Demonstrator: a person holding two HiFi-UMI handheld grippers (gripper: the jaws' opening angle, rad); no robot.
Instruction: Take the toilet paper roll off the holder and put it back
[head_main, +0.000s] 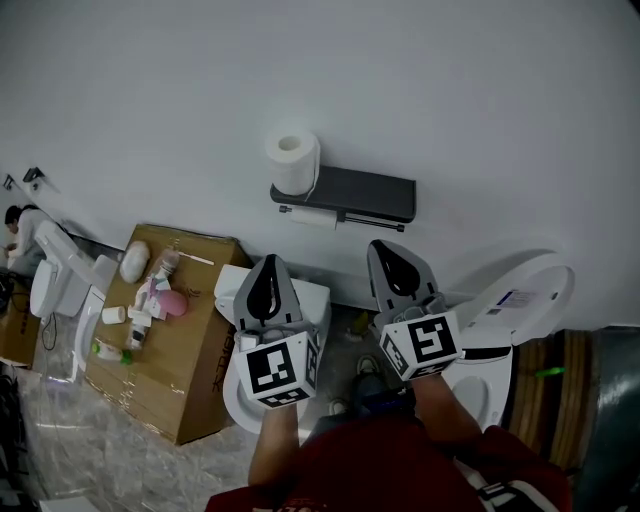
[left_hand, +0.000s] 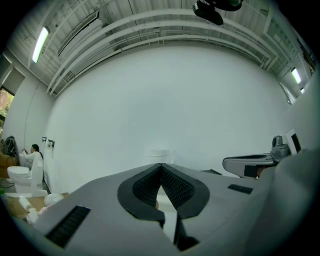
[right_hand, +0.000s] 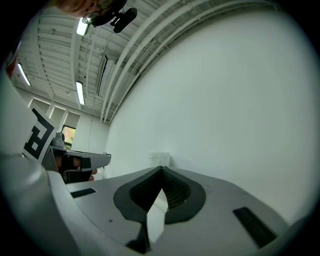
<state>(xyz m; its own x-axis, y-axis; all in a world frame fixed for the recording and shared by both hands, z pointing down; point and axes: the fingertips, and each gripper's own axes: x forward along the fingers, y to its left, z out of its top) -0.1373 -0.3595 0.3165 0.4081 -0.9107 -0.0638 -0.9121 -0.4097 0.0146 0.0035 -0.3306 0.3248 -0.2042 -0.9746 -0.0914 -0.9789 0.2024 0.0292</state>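
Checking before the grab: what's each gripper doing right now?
Left gripper: closed, holding nothing.
Right gripper: closed, holding nothing.

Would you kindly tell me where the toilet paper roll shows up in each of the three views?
Head view: the toilet paper roll stands upright on the left end of the dark holder, upper centre.
Left gripper view: a faint pale shape just above the shut left tool, likely the roll.
Right gripper view: a small white shape just above the shut right tool, likely the roll.
Shared landmark: the white wall behind it.
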